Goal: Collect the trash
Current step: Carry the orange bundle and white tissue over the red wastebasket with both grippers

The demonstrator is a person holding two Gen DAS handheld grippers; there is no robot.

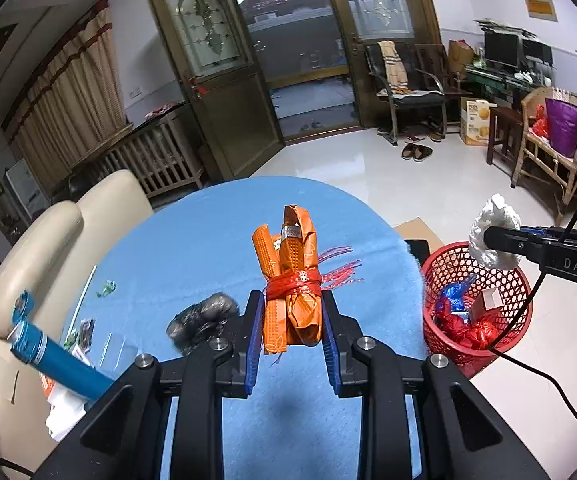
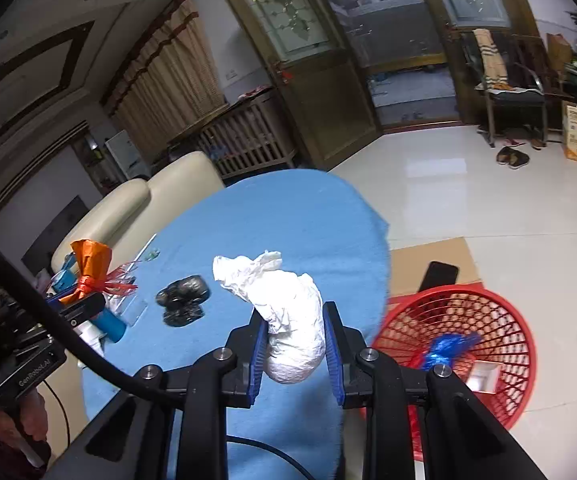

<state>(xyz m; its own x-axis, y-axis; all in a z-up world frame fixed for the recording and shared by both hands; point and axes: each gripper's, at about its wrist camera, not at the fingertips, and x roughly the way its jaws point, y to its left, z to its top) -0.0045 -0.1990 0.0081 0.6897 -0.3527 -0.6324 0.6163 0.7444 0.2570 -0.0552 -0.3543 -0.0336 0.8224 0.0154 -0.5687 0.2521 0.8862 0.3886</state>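
Left claw (image 1: 291, 332) pinches an orange wrapper bundle (image 1: 291, 280), crinkled glossy film rolled into a stubby column and cinched with a shredded red plastic tie, held above the blue cloth-covered bench (image 1: 192, 248). Right claw (image 2: 294, 346) grips a crumpled white tissue wad (image 2: 288, 320), soft and lumpy, near the bench's edge by the red plastic mesh basket (image 2: 500, 312) on the floor. Basket already holds shiny red and blue foil wrappers plus a small white box, so the job looks partly done; both held pieces await dropping. Left on the bench: a black crinkled plastic lump (image 1: 204, 316), a blue cylindrical tube (image 1: 58, 360), small green scraps (image 1: 106, 288) farther out.
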